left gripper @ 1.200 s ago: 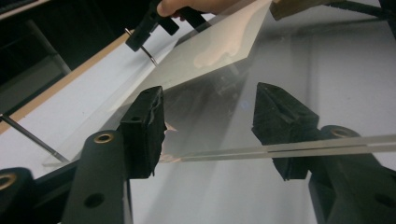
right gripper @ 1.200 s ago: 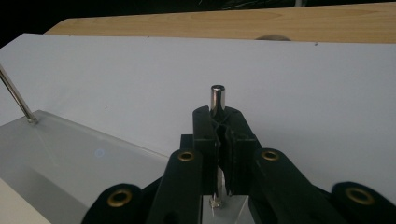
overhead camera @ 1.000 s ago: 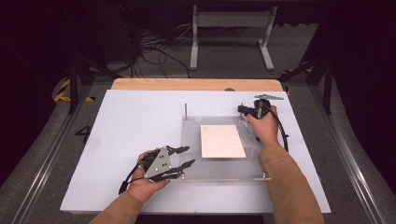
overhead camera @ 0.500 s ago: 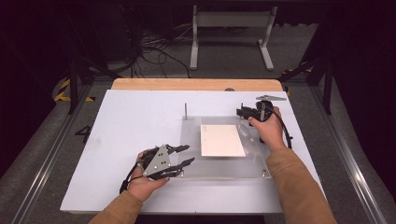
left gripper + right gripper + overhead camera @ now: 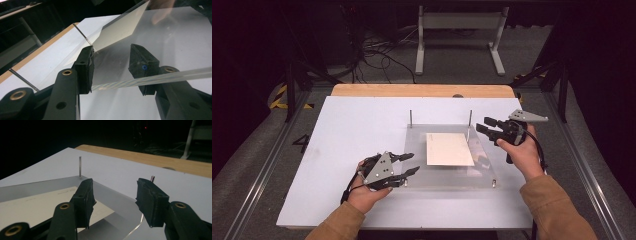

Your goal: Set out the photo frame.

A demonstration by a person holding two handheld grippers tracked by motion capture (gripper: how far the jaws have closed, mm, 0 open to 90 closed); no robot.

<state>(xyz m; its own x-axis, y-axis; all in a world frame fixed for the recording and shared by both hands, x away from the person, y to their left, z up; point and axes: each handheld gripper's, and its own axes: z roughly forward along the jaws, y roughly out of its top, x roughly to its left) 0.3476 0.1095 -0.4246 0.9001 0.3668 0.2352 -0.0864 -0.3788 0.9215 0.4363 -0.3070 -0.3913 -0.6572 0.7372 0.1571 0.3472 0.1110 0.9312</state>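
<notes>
One clear acrylic plate [image 5: 449,170] lies flat on the white worktop [image 5: 352,130], one cream sheet [image 5: 449,148] resting on it between two upright metal pins [image 5: 411,118] at its far edge. The left gripper [image 5: 409,164] straddles the plate's near-left edge, jaws released; the right gripper [image 5: 484,125] hovers by the far-right pin, jaws likewise apart — gripping nothing. A one-sided lift could tilt the plate, sliding the sheet off or jamming it against a pin.

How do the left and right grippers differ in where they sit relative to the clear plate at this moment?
The left gripper sits at the clear plate's near-left edge, the edge running between its jaws in the left gripper view; the right gripper hovers at the far-right corner beside a metal pin. The left points right across the table, the right points left. Both are open and empty.
</notes>
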